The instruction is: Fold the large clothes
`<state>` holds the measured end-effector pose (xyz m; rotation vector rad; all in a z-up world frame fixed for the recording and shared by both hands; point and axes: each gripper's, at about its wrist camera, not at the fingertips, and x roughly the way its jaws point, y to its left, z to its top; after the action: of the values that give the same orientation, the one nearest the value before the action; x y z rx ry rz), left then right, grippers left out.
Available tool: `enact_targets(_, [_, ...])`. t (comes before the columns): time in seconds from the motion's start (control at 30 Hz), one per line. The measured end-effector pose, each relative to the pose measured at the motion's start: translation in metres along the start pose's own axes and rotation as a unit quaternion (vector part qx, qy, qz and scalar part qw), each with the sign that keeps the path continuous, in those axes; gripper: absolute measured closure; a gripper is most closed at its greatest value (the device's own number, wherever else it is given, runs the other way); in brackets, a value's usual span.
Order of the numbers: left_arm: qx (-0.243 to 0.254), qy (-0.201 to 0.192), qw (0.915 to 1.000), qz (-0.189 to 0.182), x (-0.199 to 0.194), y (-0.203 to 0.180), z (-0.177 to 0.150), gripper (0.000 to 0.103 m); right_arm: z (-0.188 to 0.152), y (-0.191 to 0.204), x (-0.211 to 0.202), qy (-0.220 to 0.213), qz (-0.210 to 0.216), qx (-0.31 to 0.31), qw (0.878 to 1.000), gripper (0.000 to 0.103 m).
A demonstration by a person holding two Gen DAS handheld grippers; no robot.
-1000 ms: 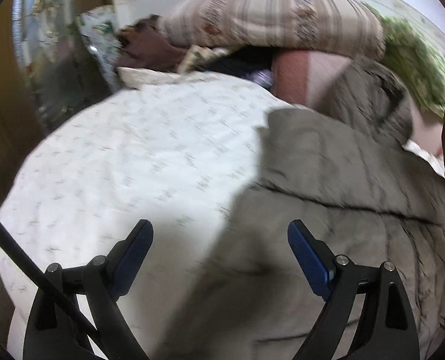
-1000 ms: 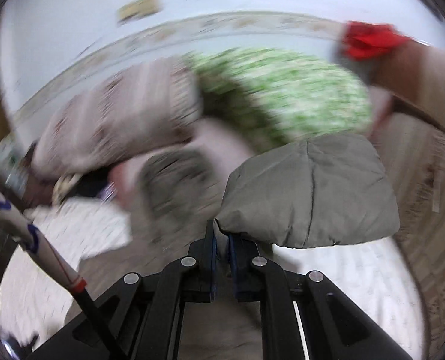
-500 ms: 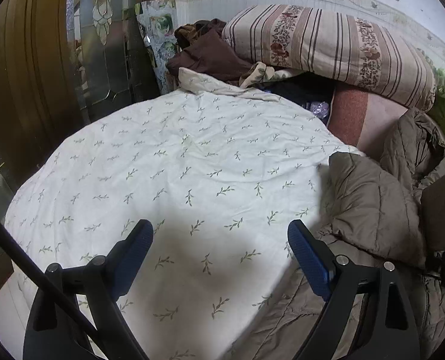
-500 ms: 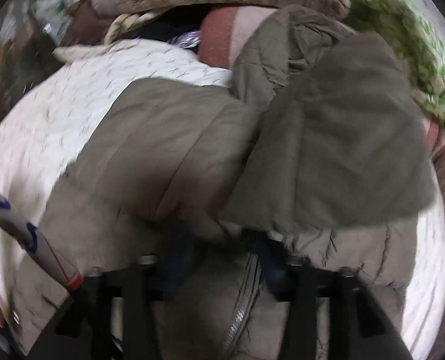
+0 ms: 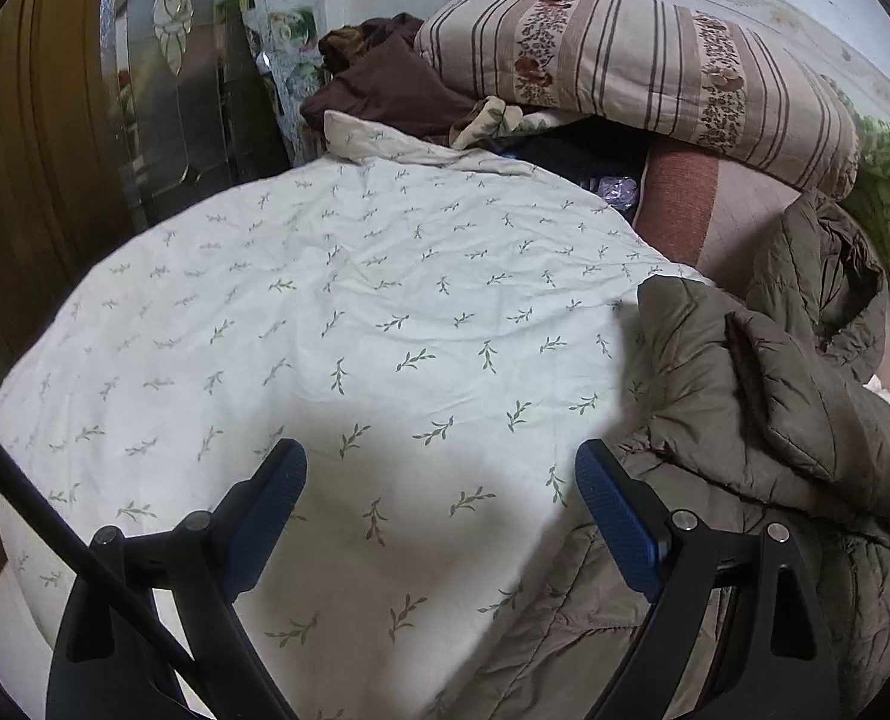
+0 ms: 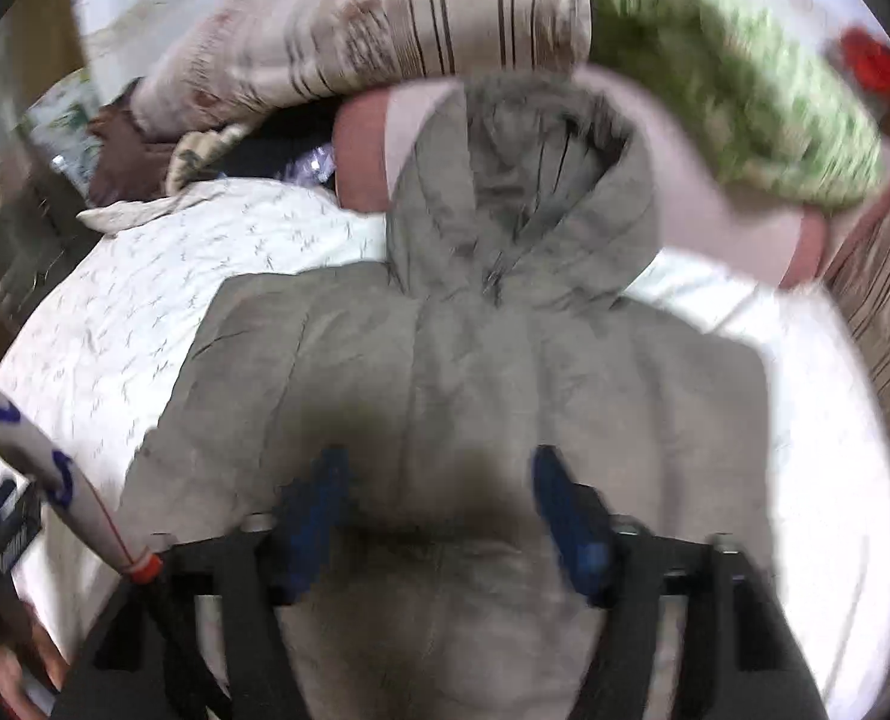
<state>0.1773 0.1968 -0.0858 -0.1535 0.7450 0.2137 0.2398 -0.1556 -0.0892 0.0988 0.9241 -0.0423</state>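
A grey-brown padded hooded jacket (image 6: 475,360) lies on the bed, hood (image 6: 523,180) toward the pillows, with its sides folded in. My right gripper (image 6: 438,459) hovers over its middle. Its jaws stand apart and are closing slightly; jacket fabric lies under and between them, and no pad presses on it. In the left wrist view the jacket (image 5: 745,390) is bunched at the right. My left gripper (image 5: 438,456) is open over the leaf-print sheet (image 5: 354,300), its right finger by the jacket's edge, with nothing held.
A striped pillow (image 5: 625,72), a pink blanket (image 5: 703,210), a green quilt (image 5: 889,204) and dark brown clothes (image 5: 384,90) are piled at the bed's head. A glass-fronted wooden cabinet (image 5: 162,90) stands to the left. A hand (image 6: 18,672) shows at lower left.
My right gripper let go of the jacket fold it held up and sank toward the jacket, which now lies flat. The left gripper shifted off the jacket onto the sheet.
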Motion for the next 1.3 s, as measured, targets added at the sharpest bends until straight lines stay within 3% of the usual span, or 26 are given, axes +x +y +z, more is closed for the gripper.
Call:
enact_targets(0.17, [-0.003,0.002,1.0,-0.002,0.007,0.004,0.005,0.012,0.015,0.041,0.078,0.088,0.078,0.065,0.991,0.043])
enact_targets(0.23, [0.0,0.001,1.0,0.003,0.01,0.003,0.008,0.012,0.017,0.06,0.098,0.113,0.066,0.061,0.99,0.038])
enact_targets(0.3, [-0.003,0.002,1.0,-0.002,0.012,0.003,0.012,0.012,0.019,0.074,0.112,0.122,0.028,0.039,0.991,0.036])
enact_targets(0.4, [0.001,0.0,1.0,-0.004,0.011,0.0,0.014,0.012,0.022,0.078,0.103,0.123,0.016,0.02,0.992,0.036])
enact_targets(0.53, [0.024,-0.005,0.9997,-0.008,0.004,-0.013,0.008,0.012,0.027,0.055,0.054,0.077,0.04,0.027,0.996,0.035])
enact_targets(0.67, [0.051,0.012,0.9981,-0.033,0.003,-0.032,-0.004,0.012,0.025,0.015,0.024,0.046,-0.029,0.019,0.998,0.03])
enact_targets(0.8, [0.089,0.027,0.9953,-0.027,0.009,-0.054,-0.02,0.012,0.003,-0.034,0.044,0.08,-0.09,0.046,0.992,0.03])
enact_targets(0.9, [0.114,0.035,0.9927,-0.017,0.016,-0.065,-0.028,0.012,-0.017,-0.058,0.061,0.099,-0.066,0.073,0.99,0.025])
enact_targets(1.07, [0.119,0.048,0.9915,-0.021,0.021,-0.066,-0.031,0.012,0.001,-0.062,0.047,0.104,-0.038,0.085,0.99,0.024])
enact_targets(1.13, [0.119,0.046,0.9915,-0.025,0.019,-0.066,-0.032,0.012,0.017,-0.064,0.029,0.087,-0.021,0.094,0.992,0.024])
enact_targets(1.3, [0.118,0.051,0.9913,-0.03,0.019,-0.065,-0.036,0.012,0.1,-0.055,0.001,0.033,0.019,0.104,0.994,0.024])
